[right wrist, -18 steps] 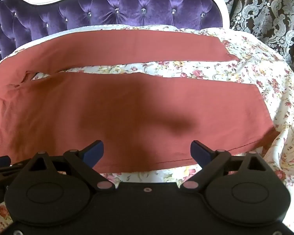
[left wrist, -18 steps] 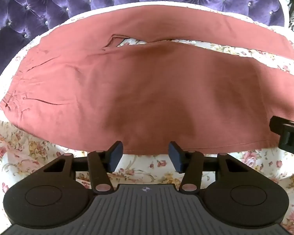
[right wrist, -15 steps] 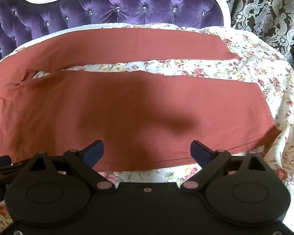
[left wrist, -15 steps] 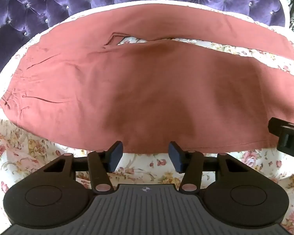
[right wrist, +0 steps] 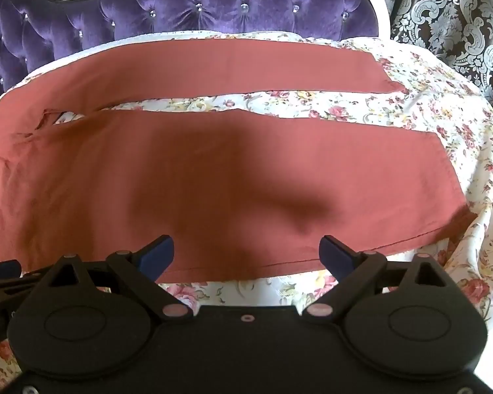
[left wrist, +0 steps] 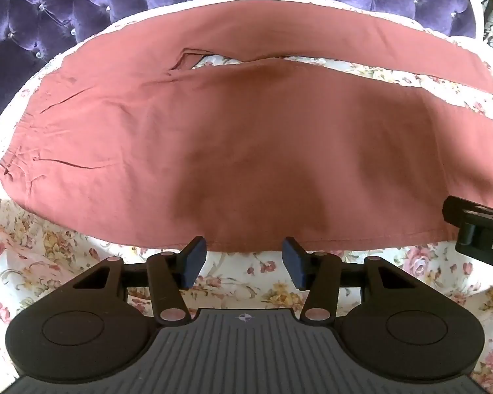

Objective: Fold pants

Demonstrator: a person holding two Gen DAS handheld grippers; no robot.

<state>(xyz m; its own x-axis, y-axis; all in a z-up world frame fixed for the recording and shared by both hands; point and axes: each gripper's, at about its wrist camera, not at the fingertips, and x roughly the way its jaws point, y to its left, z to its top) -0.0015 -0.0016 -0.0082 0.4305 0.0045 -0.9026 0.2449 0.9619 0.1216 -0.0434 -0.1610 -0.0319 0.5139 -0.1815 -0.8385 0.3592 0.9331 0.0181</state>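
Pants (left wrist: 246, 151) are spread flat on a floral sheet (left wrist: 240, 275), waistband to the left, legs parted and running right toward the hems. No fold is made yet.

Left gripper (left wrist: 243, 259) is held just short of the near seam, jaws wide apart, nothing between them. Right gripper (right wrist: 246, 256) is poised over the same edge farther along the near leg, jaws fully spread, empty.

Judged step: near leg to be taken at its edge and laid over the far leg (right wrist: 233, 65). Both layers are best pinched together, sheet left out. Hands are best lifted evenly, so seams are matched and creases avoided.
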